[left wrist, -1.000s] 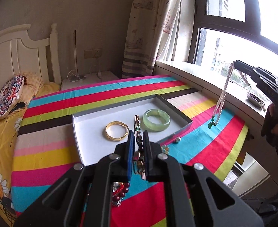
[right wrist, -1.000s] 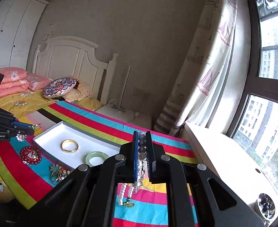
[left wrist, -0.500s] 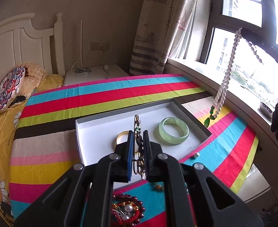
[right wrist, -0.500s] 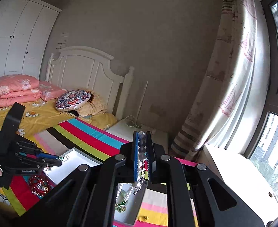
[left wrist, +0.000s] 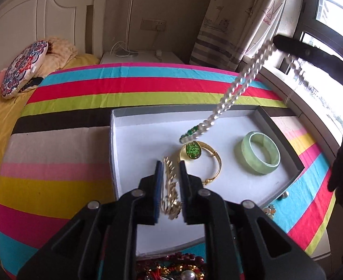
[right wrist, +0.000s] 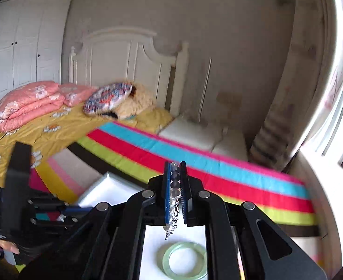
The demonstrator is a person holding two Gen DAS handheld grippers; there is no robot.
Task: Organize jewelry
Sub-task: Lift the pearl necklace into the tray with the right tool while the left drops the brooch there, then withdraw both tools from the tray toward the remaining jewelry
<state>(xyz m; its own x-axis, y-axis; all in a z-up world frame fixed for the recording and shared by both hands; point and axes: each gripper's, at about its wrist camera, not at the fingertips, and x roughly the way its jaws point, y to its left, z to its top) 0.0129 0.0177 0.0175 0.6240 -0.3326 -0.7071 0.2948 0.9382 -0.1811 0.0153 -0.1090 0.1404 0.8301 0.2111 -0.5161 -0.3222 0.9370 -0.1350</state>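
A white tray (left wrist: 111, 140) lies on the striped cloth and holds a gold bangle (left wrist: 214, 163) and a pale green jade bangle (left wrist: 260, 156). My left gripper (left wrist: 170, 165) is low over the tray's near part. Its jaws are opening, and a gold leaf-shaped ornament (left wrist: 171, 186) sits loose between them. My right gripper (right wrist: 175, 165) is shut on a pearl necklace (left wrist: 236, 86). The strand slants down from the gripper at the upper right, and its green pendant (left wrist: 192, 150) hangs just over the gold bangle. The jade bangle (right wrist: 183, 260) shows under the right gripper.
A red beaded ornament (left wrist: 183, 268) lies on the cloth just before the tray, and small beads (left wrist: 270, 208) sit by its right corner. A bed with a patterned cushion (left wrist: 24, 70) is on the left; a curtain (left wrist: 236, 23) and window sill are on the right.
Both grippers have moved in over the tray. The left jaws have parted around the gold ornament. The necklace has swung from beside the tray to over the gold bangle.
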